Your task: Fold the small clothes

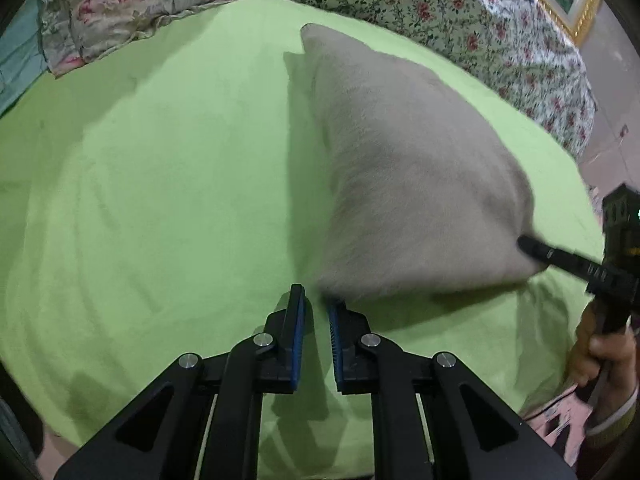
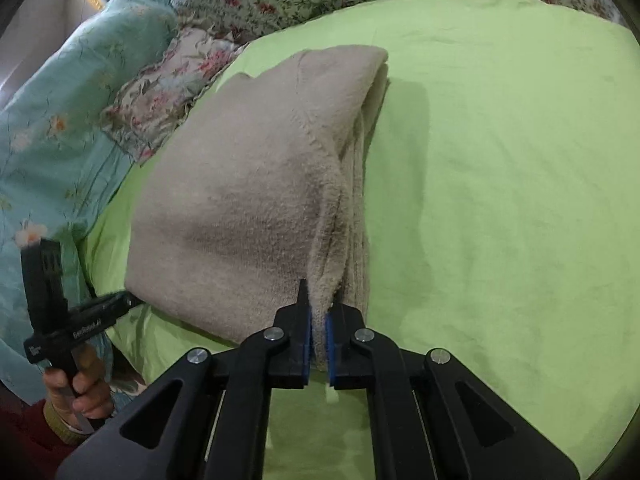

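A folded beige fleece cloth (image 1: 408, 168) lies on the green sheet (image 1: 160, 184); it also shows in the right wrist view (image 2: 248, 200). My left gripper (image 1: 317, 300) sits at the cloth's near left corner, jaws slightly apart, with nothing clearly between them; the cloth edge is blurred there. My right gripper (image 2: 318, 312) is shut on the cloth's near right corner, with fleece pinched between the blue pads. In the left wrist view the right gripper (image 1: 532, 246) touches the cloth's right corner. The left gripper (image 2: 132, 300) shows at the cloth's left corner in the right wrist view.
Floral quilt and pillow (image 1: 132, 4) lie along the far side of the bed, and more floral bedding (image 2: 168, 92) and a teal quilt (image 2: 52, 152) lie left of the cloth. A gold picture frame (image 1: 580, 4) stands far right.
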`<action>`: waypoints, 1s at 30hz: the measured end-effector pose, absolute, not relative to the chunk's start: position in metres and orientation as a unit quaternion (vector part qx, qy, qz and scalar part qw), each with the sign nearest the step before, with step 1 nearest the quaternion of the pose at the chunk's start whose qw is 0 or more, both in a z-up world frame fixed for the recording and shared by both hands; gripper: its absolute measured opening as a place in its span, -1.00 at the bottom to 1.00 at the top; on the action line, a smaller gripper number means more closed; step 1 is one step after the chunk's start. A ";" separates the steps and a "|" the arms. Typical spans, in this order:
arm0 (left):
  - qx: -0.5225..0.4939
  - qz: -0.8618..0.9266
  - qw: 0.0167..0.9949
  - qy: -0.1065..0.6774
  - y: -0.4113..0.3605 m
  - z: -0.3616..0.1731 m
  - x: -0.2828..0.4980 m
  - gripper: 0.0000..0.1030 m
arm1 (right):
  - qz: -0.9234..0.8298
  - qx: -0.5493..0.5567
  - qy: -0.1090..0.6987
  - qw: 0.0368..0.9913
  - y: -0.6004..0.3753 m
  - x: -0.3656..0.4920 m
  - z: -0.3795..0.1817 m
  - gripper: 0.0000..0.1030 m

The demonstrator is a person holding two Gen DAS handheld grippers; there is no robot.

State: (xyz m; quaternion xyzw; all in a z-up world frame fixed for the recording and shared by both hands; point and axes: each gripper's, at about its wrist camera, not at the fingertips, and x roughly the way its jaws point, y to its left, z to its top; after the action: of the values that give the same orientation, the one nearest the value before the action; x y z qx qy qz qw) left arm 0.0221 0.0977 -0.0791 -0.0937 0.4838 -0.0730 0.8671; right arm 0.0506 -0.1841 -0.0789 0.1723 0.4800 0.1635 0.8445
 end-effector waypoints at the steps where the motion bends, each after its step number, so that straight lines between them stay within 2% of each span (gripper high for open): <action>1: -0.087 -0.078 0.865 0.488 0.100 -0.077 0.018 -0.86 | 0.164 0.170 0.480 0.845 -0.186 0.050 -0.079 -0.89; 4: -0.095 -0.108 0.869 0.474 0.105 -0.061 0.010 -0.86 | 0.166 0.166 0.486 0.842 -0.187 0.051 -0.079 -0.89; 7: -0.087 -0.148 0.884 0.435 0.098 -0.031 0.004 -0.85 | 0.170 0.178 0.489 0.837 -0.190 0.049 -0.065 -0.73; 8: -0.084 -0.156 0.887 0.427 0.096 -0.025 0.006 -0.77 | 0.170 0.189 0.482 0.839 -0.189 0.052 -0.058 -0.62; 10: -0.075 -0.191 0.891 0.405 0.084 -0.012 0.014 -0.77 | 0.177 0.225 0.459 0.841 -0.201 0.057 -0.044 -0.34; 11: -0.072 -0.200 0.892 0.400 0.079 -0.010 0.015 -0.76 | 0.178 0.248 0.446 0.842 -0.210 0.063 -0.038 -0.11; 12: -0.065 -0.212 0.891 0.396 0.073 -0.009 0.022 -0.76 | 0.175 0.268 0.432 0.843 -0.219 0.072 -0.032 0.02; 15: -0.050 -0.237 0.883 0.403 0.053 -0.018 0.035 -0.76 | 0.165 0.287 0.409 0.850 -0.230 0.106 -0.024 0.02; 22: -0.070 -0.242 0.856 0.451 0.045 -0.056 0.058 -0.76 | 0.150 0.295 0.461 0.823 -0.216 0.204 -0.067 0.01; 23: -0.074 -0.241 0.854 0.455 0.047 -0.060 0.060 -0.76 | 0.157 0.297 0.464 0.820 -0.214 0.210 -0.070 -0.23; 24: -0.076 -0.241 0.852 0.458 0.047 -0.063 0.062 -0.76 | 0.161 0.292 0.464 0.820 -0.211 0.215 -0.070 -0.82; 28: -0.083 -0.238 0.850 0.462 0.042 -0.072 0.064 -0.76 | 0.186 0.264 0.403 0.856 -0.200 0.226 -0.032 -0.84; 30: -0.085 -0.234 0.849 0.465 0.039 -0.077 0.061 -0.77 | 0.163 0.240 0.422 0.859 -0.198 0.236 -0.040 -0.84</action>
State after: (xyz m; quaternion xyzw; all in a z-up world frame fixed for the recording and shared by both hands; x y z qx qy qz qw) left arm 0.0606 0.0394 -0.0772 -0.0850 0.4651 -0.2344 0.8494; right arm 0.2361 -0.1983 -0.0401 0.2396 0.4219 0.1631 0.8590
